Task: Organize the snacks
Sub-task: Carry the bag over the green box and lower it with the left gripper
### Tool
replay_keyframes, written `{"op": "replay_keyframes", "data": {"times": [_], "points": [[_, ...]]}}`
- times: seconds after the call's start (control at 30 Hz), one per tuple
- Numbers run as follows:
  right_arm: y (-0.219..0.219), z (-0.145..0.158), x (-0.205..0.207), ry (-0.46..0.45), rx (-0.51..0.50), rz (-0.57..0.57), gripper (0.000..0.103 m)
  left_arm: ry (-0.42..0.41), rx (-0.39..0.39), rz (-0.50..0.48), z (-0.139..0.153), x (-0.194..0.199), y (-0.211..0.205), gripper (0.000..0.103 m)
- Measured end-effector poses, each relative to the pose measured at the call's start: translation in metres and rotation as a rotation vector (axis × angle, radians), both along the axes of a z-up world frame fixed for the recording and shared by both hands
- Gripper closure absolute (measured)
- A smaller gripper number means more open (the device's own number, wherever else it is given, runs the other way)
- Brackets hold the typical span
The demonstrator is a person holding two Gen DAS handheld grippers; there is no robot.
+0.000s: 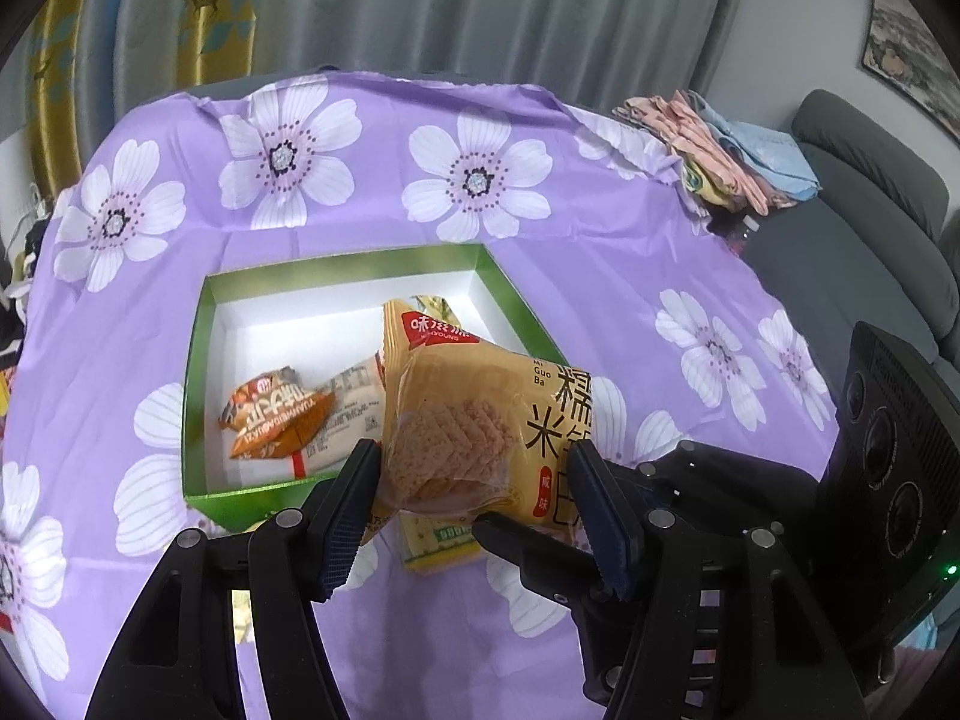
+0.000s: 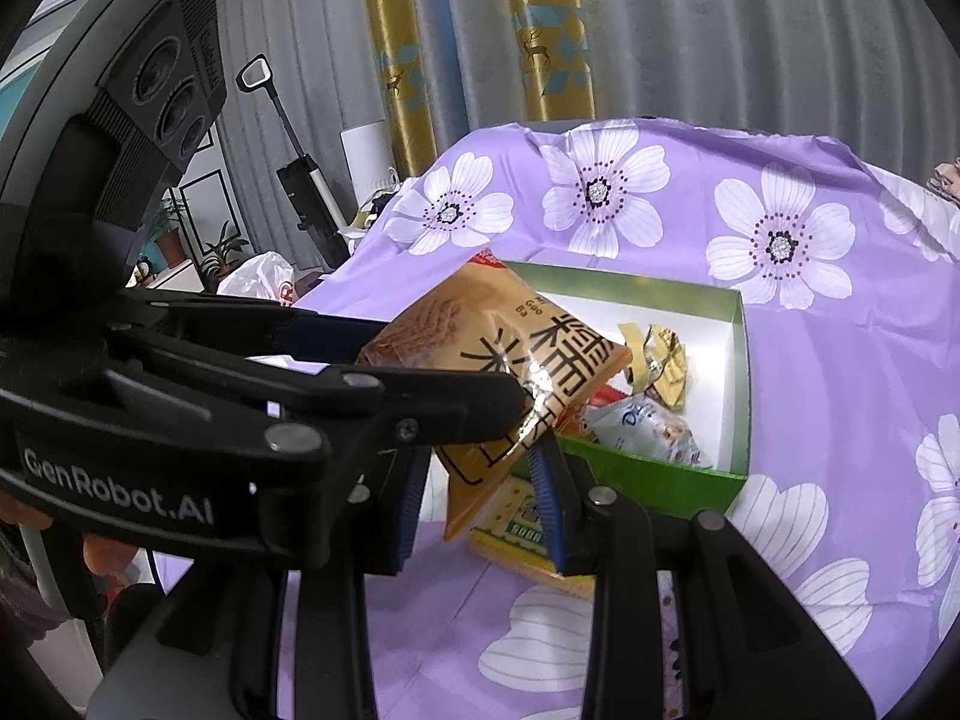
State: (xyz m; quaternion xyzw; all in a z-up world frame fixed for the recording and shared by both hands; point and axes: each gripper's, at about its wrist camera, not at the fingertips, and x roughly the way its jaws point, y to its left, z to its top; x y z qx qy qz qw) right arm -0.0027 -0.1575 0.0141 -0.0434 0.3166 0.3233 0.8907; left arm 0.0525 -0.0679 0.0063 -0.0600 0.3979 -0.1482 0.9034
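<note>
A yellow rice-cracker packet [image 1: 462, 420] hangs over the near edge of a green box [image 1: 198, 324] with a white inside. My left gripper [image 1: 474, 474] is shut on the packet's lower part. In the right wrist view the same packet [image 2: 498, 354] sits between the left gripper's fingers [image 2: 456, 402]. My right gripper [image 2: 480, 504] stands open just below it, around its bottom corner. The box [image 2: 660, 480] holds an orange snack pack [image 1: 270, 414], a white one [image 1: 348, 414] and several small wrapped snacks [image 2: 654, 360]. A yellow-green packet [image 1: 441, 543] lies on the cloth below.
The table wears a purple cloth with white flowers [image 1: 474, 174]. Folded cloths [image 1: 720, 144] lie at its far right corner, beside a grey sofa [image 1: 852, 228]. Curtains hang behind. A vacuum [image 2: 300, 174] and plants [image 2: 222, 252] stand at the left.
</note>
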Motion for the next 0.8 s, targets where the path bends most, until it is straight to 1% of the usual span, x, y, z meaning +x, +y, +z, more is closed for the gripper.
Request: {"op": "replay_keyframes", "data": {"times": [0.3, 0.63, 0.8], "points": [[0.001, 0.001, 0.008, -0.005, -0.001, -0.002, 0.069, -0.004, -0.005, 0.006, 0.001, 0.014, 0.003, 0.039], [0.009, 0.003, 0.028, -0.018, -0.008, 0.005, 0.069, -0.012, -0.006, 0.015, 0.002, 0.031, 0.009, 0.039], [0.010, 0.005, 0.037, -0.028, -0.009, -0.009, 0.069, -0.021, -0.006, 0.011, 0.005, 0.040, 0.010, 0.039]]}}
